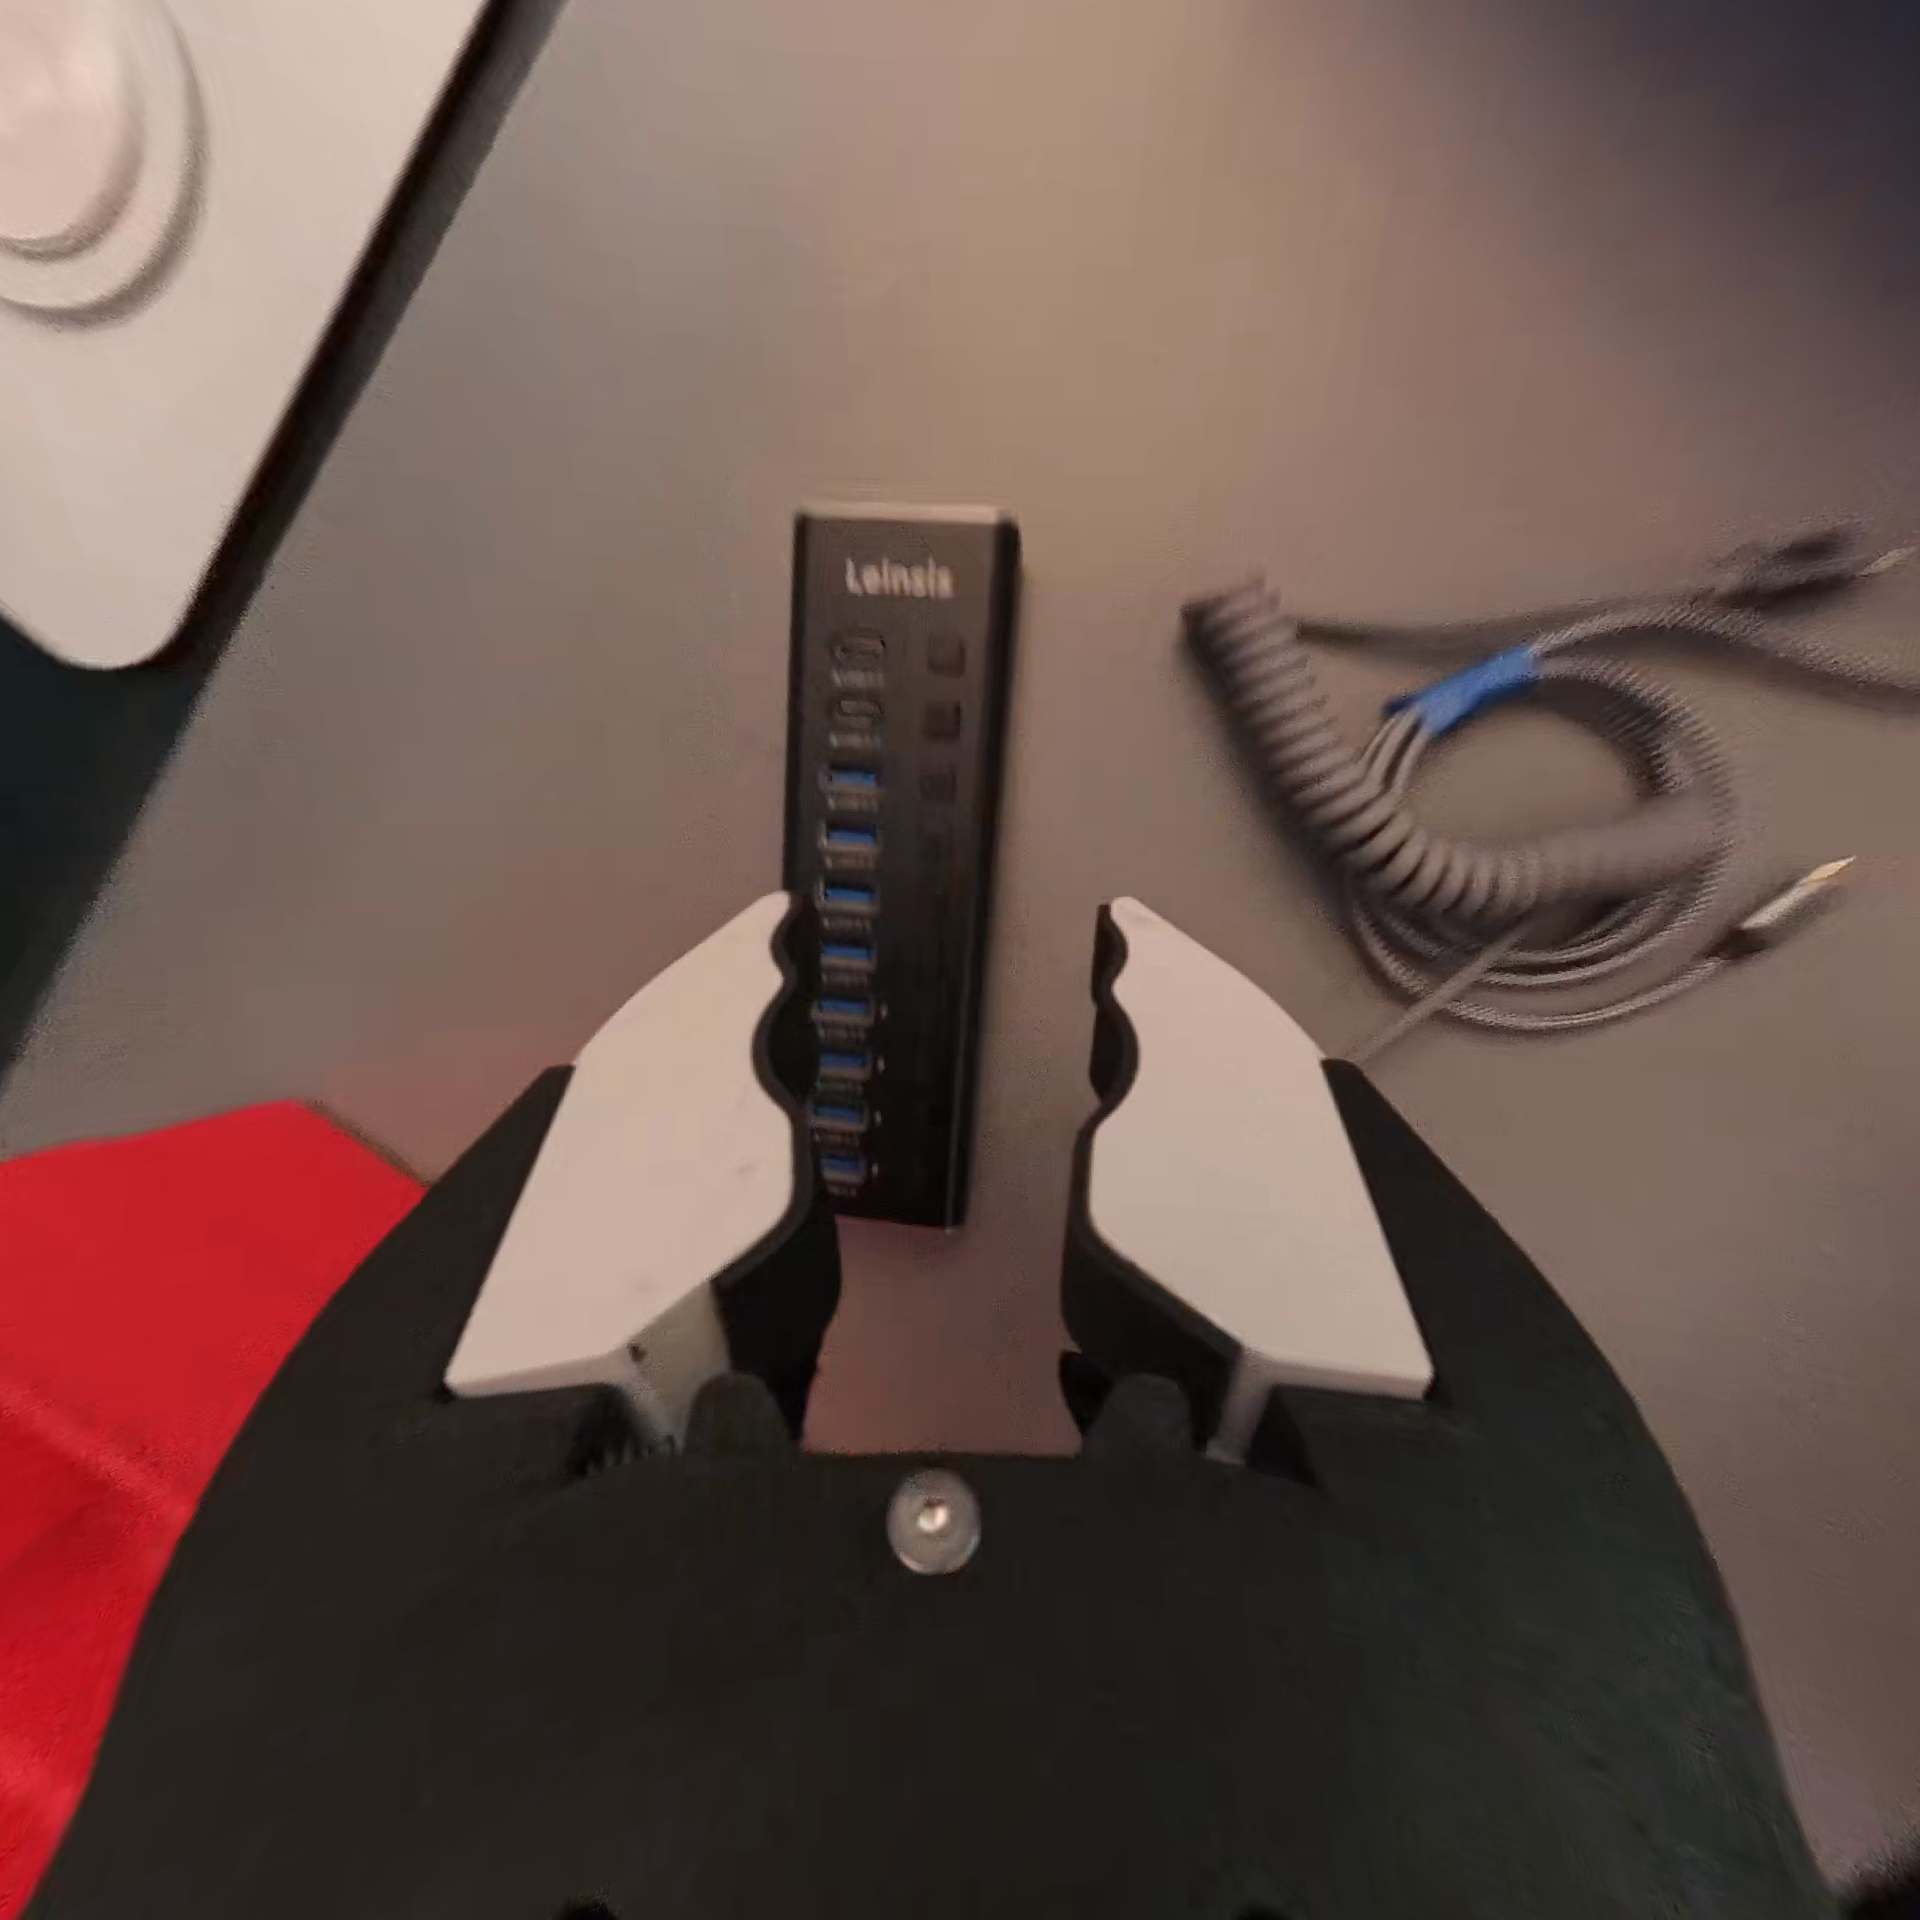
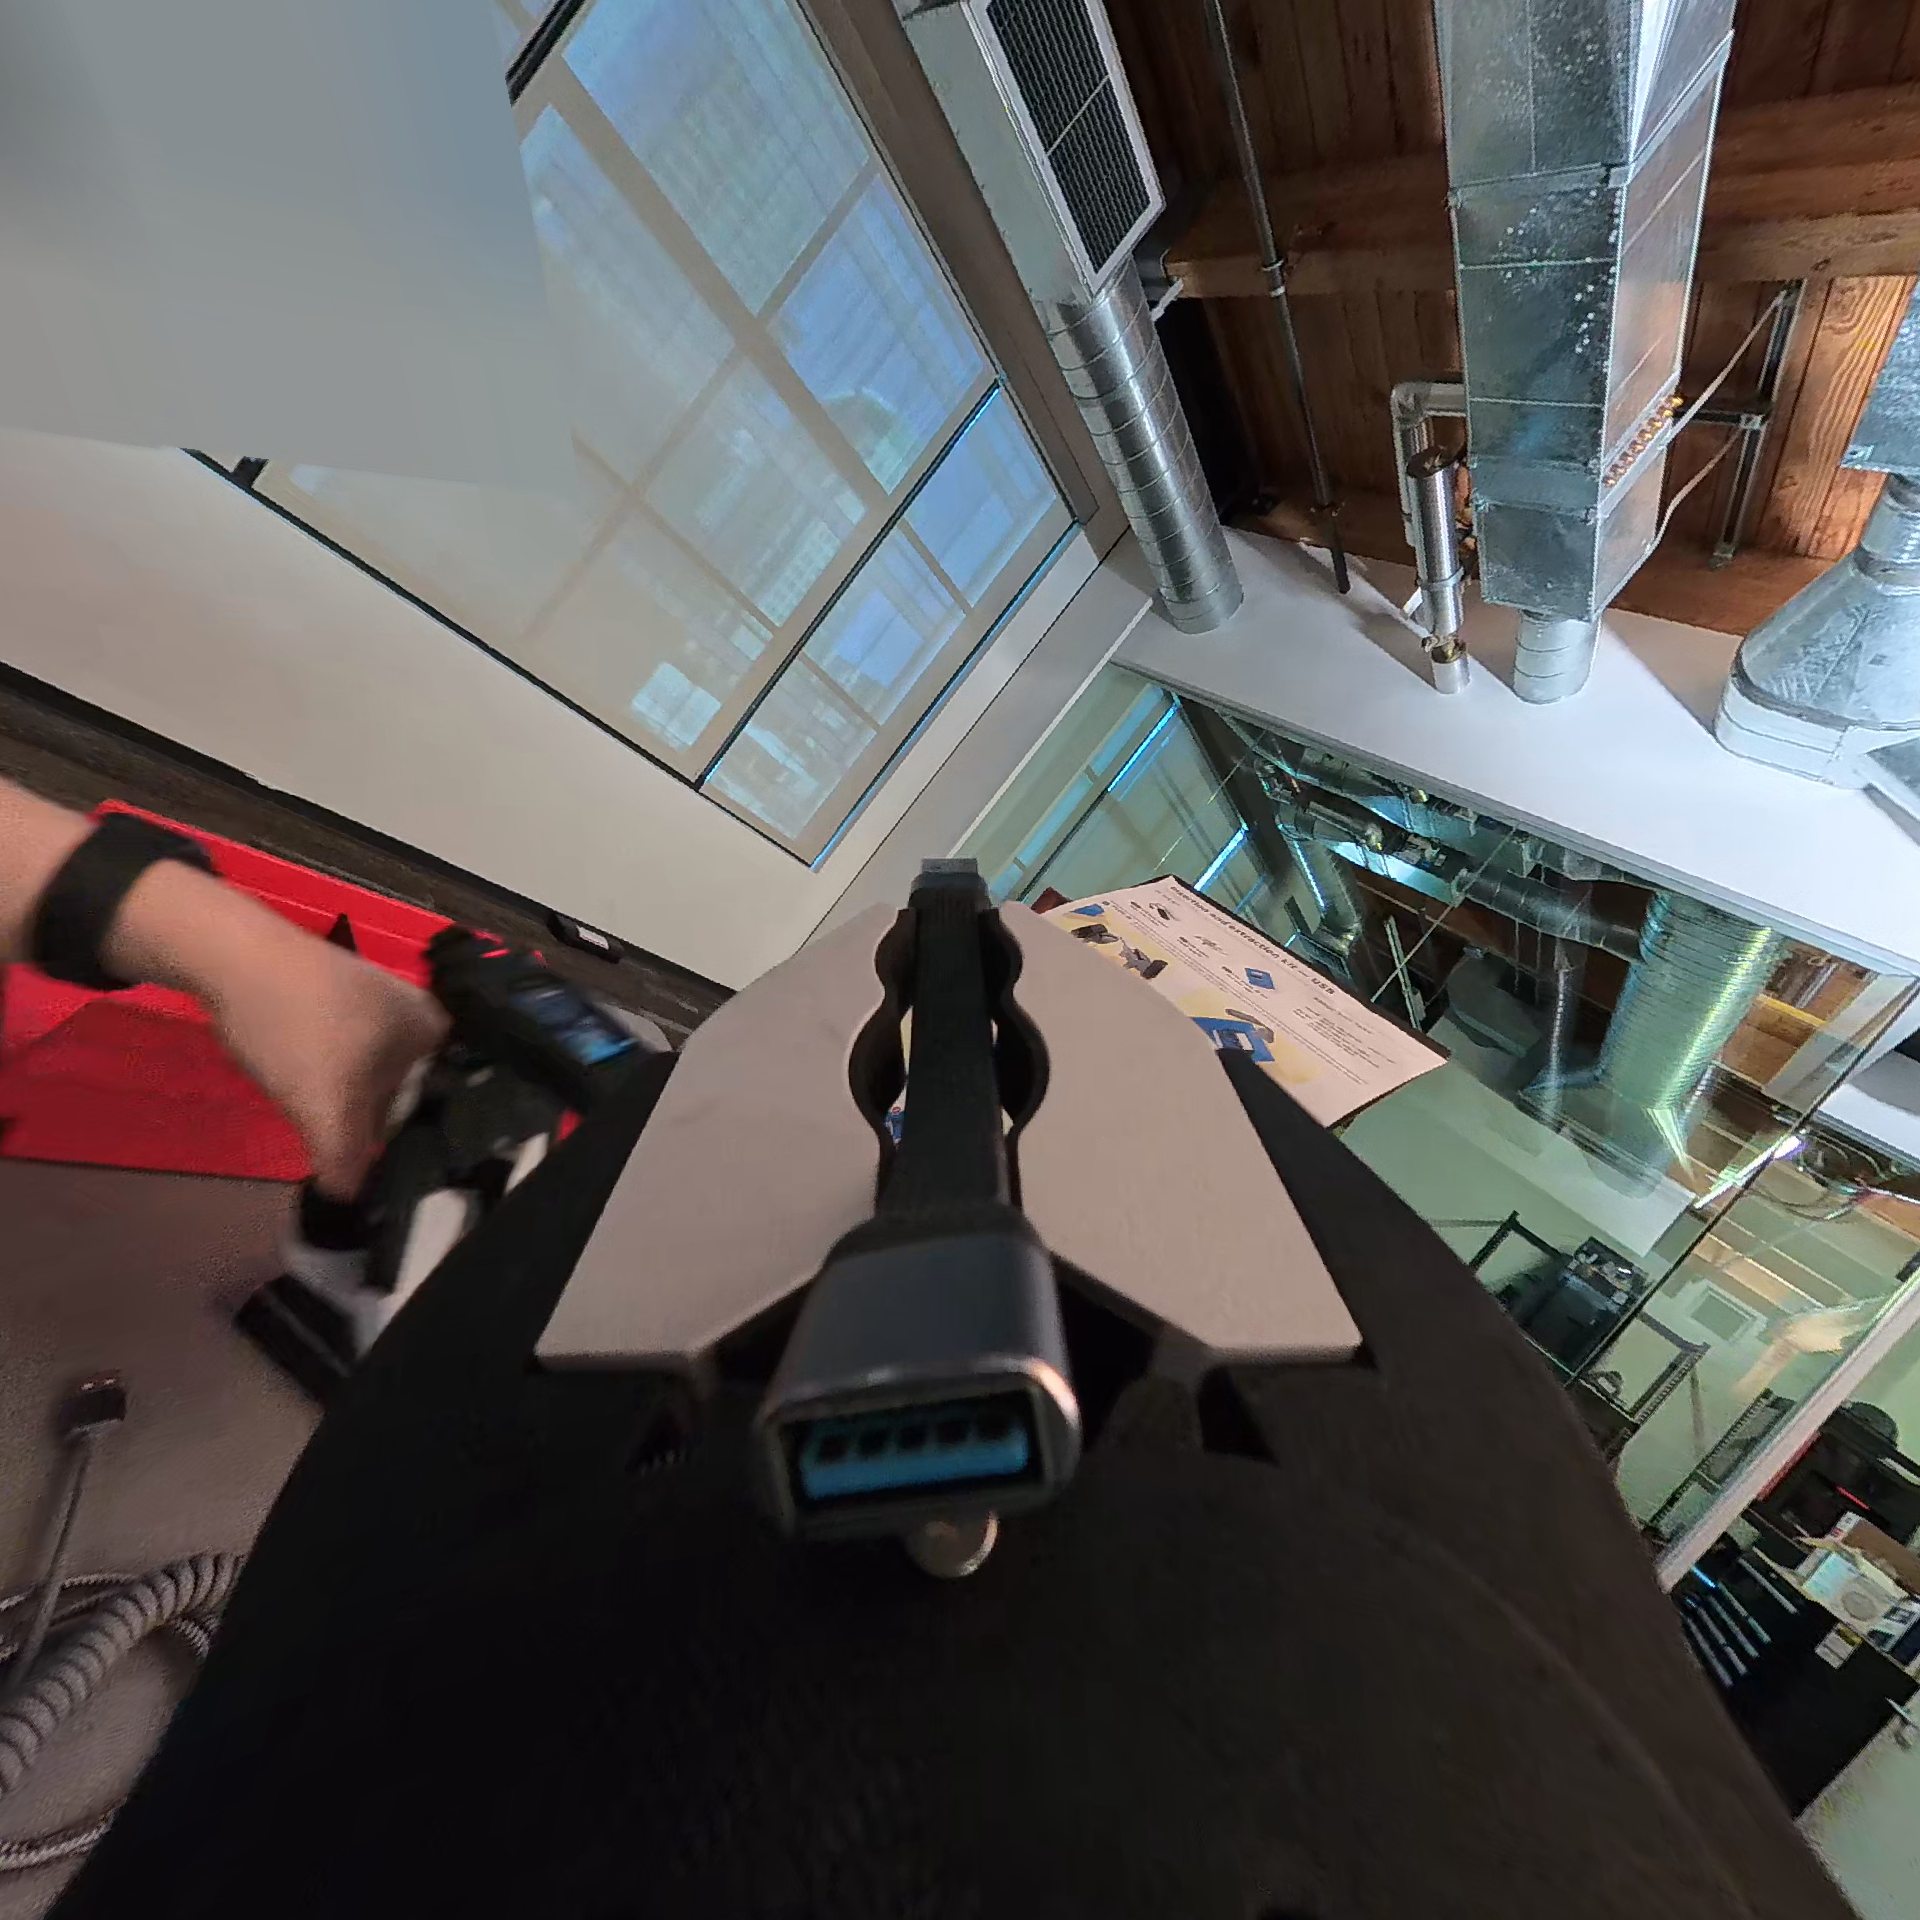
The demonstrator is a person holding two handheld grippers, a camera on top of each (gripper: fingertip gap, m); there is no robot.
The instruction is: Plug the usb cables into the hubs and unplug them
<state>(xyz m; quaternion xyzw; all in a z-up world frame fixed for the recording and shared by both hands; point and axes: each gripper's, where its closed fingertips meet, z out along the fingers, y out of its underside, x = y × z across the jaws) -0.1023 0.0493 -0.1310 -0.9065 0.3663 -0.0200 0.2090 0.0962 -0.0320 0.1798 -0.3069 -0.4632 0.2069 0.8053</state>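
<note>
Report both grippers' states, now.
Left gripper: open, empty, over the hub.
Right gripper: shut on a USB adapter.

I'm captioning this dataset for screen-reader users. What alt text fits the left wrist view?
The open left gripper, white-fingered on a black body, hovers over a long black USB hub with a column of blue ports, lying on a grey table. A grey coiled cable lies right of the hub; red fabric shows lower left.
</note>
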